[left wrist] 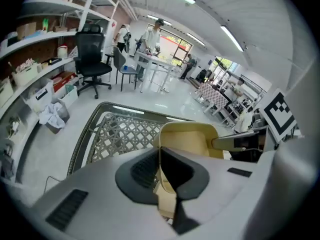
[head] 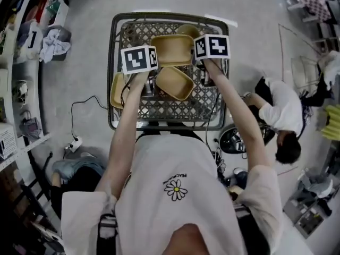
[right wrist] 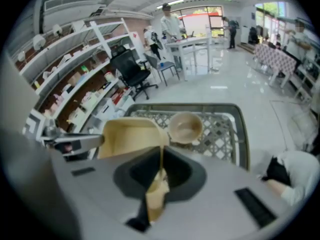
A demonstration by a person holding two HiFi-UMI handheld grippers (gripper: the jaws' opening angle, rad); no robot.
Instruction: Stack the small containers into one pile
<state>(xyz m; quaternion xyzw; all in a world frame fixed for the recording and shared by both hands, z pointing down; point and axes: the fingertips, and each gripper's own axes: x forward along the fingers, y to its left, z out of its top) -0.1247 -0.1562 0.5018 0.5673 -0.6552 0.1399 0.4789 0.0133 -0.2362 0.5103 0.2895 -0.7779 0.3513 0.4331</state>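
A tan rectangular container (head: 172, 49) hangs above the lattice table (head: 159, 110), held from both sides. My left gripper (head: 155, 54) is shut on its left rim and my right gripper (head: 193, 51) is shut on its right rim. In the left gripper view the container (left wrist: 187, 139) stretches ahead of the closed jaws (left wrist: 161, 184); in the right gripper view its thin wall (right wrist: 130, 136) is pinched between the jaws (right wrist: 160, 184). A second tan container (head: 175, 82) lies on the table just below it, a third (head: 117, 89) rests at the table's left edge, and a round bowl (head: 188, 31) (right wrist: 185, 126) sits at the far side.
The table has a raised metal rim (head: 111, 62). A person (head: 276, 116) crouches on the floor to the right. A power strip with a cable (head: 74, 142) lies on the floor at left, near shelves (head: 16, 62). An office chair (left wrist: 92, 64) stands farther off.
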